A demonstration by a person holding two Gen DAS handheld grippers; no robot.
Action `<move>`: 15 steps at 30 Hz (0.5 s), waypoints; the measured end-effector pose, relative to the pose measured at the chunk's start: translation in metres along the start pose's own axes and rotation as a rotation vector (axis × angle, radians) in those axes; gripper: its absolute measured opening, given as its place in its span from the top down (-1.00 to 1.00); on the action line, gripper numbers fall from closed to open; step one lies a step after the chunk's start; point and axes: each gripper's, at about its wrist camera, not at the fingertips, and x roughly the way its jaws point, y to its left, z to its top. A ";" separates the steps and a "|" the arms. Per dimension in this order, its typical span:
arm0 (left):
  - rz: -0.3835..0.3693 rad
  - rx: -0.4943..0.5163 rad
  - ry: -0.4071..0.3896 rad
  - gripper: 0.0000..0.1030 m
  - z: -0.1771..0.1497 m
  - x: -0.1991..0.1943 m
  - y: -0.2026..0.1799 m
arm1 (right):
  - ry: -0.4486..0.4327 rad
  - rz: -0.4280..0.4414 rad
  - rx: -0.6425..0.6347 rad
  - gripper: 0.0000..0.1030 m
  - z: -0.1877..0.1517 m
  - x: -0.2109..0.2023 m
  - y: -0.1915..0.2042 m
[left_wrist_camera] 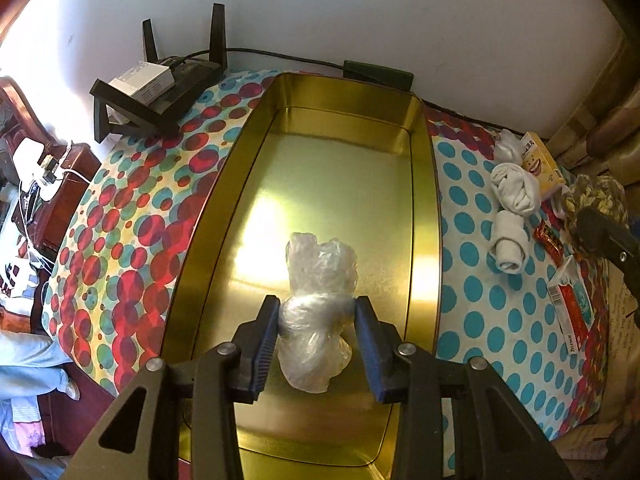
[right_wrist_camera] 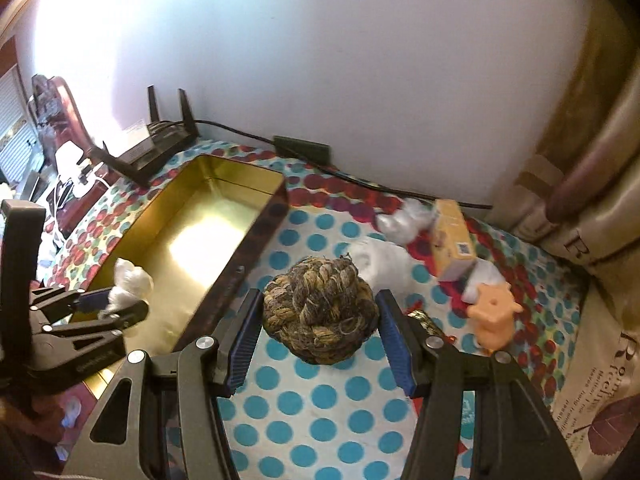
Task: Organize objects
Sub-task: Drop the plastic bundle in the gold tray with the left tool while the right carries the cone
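Observation:
A crumpled clear plastic bag (left_wrist_camera: 316, 312) sits between the blue pads of my left gripper (left_wrist_camera: 316, 308), low over the near end of a long gold tin (left_wrist_camera: 424, 200). Both pads touch the bag's narrow waist, so this gripper is shut on it. The right wrist view shows the same bag (right_wrist_camera: 130, 280) in the left gripper (right_wrist_camera: 116, 300) over the tin (right_wrist_camera: 240, 172). My right gripper (right_wrist_camera: 319, 298) is shut on a brown and yellow ball of yarn (right_wrist_camera: 320, 308), held above the dotted cloth to the right of the tin. The yarn ball (left_wrist_camera: 596, 196) also shows at the far right of the left wrist view.
A black router (left_wrist_camera: 160, 84) and its cable lie behind the tin by the wall. Right of the tin are rolled white socks (left_wrist_camera: 516, 192), a yellow box (left_wrist_camera: 540, 164), a red and white pack (left_wrist_camera: 568, 304) and an orange toy (right_wrist_camera: 494, 316). A printed bag (right_wrist_camera: 592, 400) borders the right edge.

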 end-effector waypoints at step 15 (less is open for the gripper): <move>-0.022 -0.090 -0.036 -0.03 -0.004 -0.018 0.027 | 0.007 0.037 -0.078 -0.05 0.016 0.012 0.042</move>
